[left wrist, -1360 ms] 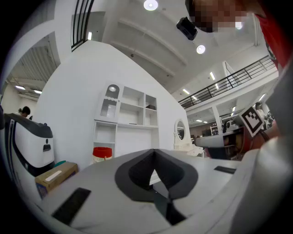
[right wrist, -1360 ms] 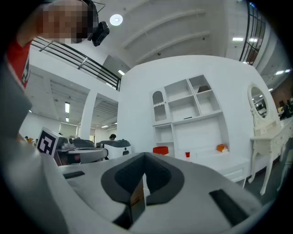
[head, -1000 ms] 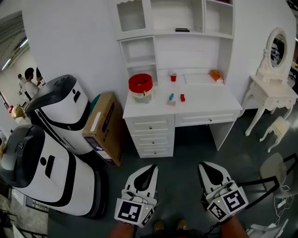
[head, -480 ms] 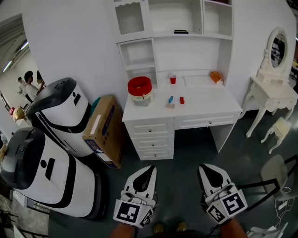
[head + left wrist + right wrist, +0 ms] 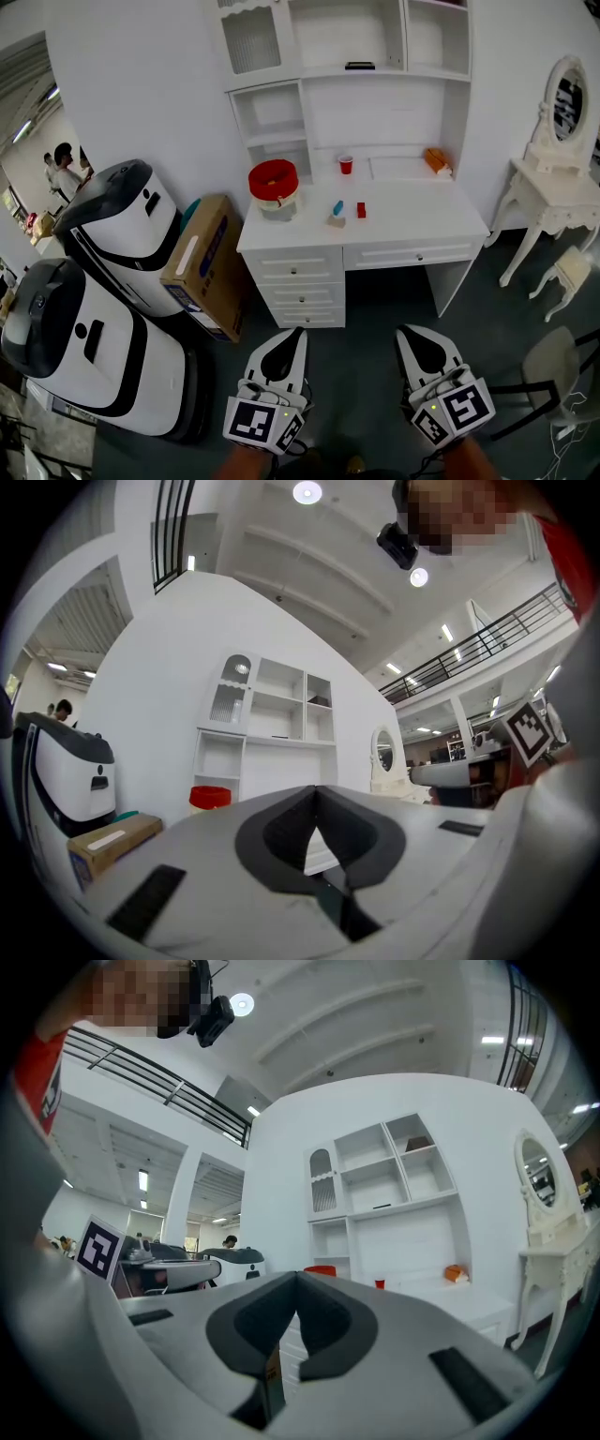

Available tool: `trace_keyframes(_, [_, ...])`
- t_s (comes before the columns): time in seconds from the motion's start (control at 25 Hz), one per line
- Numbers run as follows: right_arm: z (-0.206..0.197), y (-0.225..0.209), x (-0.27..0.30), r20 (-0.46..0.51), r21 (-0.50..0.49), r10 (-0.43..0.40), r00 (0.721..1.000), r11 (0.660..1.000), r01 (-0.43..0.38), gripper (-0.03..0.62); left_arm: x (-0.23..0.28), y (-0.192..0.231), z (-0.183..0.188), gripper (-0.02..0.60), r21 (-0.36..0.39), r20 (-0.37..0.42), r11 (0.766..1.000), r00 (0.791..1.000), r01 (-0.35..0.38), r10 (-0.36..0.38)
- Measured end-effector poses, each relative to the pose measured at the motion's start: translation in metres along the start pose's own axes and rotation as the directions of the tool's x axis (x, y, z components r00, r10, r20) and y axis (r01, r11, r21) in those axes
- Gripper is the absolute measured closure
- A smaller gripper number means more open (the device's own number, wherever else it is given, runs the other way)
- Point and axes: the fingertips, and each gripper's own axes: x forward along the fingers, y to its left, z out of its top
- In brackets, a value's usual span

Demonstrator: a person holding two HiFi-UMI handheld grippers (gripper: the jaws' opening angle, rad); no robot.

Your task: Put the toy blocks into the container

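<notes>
Far ahead on the white desk (image 5: 412, 220) stands a red container (image 5: 273, 180) on the left part of the top. A blue block (image 5: 337, 207), a small beige block (image 5: 334, 221) and a red block (image 5: 361, 210) lie near the desk's middle. My left gripper (image 5: 293, 334) and right gripper (image 5: 413, 334) are held side by side low in the head view, well short of the desk, both shut and empty. The left gripper view shows its jaws (image 5: 315, 790) meeting, with the container (image 5: 210, 797) beyond. In the right gripper view the jaws (image 5: 297, 1277) are closed too.
A red cup (image 5: 346, 164) and an orange object (image 5: 434, 159) sit at the desk's back. Two big white-and-black machines (image 5: 117, 225) and a cardboard box (image 5: 202, 262) stand left of the desk. At the right are a white dressing table (image 5: 553, 202) and a chair (image 5: 553, 361).
Both grippers and the head camera have moved a little toward the desk, which now sits slightly lower in the head view. The jaws stay closed.
</notes>
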Motion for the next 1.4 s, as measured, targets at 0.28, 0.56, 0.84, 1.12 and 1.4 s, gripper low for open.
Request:
trace_keyframes(0.28, [-0.007, -0.034, 0.035, -0.010, 0.014, 0.002, 1.000, 1.000, -0.002, 0.579, 0.043, 0.020, -0.009, 0.552, -0.001, -0.001, 1.000, 1.000, -0.013, 0.013])
trace_keyframes(0.56, [-0.004, -0.065, 0.112, 0.005, 0.000, -0.013, 1.000, 1.000, 0.013, 0.579, 0.112, 0.072, -0.021, 0.552, -0.014, 0.016, 1.000, 1.000, 0.003, -0.003])
trace_keyframes(0.84, [-0.005, -0.085, 0.201, 0.004, -0.011, -0.034, 0.999, 0.999, 0.034, 0.579, 0.181, 0.134, -0.029, 0.552, 0.014, 0.015, 0.998, 0.998, 0.060, -0.060])
trace_keyframes(1.12, [-0.011, -0.107, 0.261, -0.020, -0.025, -0.069, 0.997, 0.997, 0.068, 0.577, 0.233, 0.175, -0.047, 0.552, -0.011, 0.002, 0.995, 0.995, 0.098, -0.098])
trace_keyframes(1.4, [-0.020, -0.145, 0.300, -0.035, -0.020, -0.066, 0.997, 0.998, 0.065, 0.578, 0.282, 0.186, -0.066, 0.552, -0.026, -0.009, 0.994, 0.994, 0.111, -0.111])
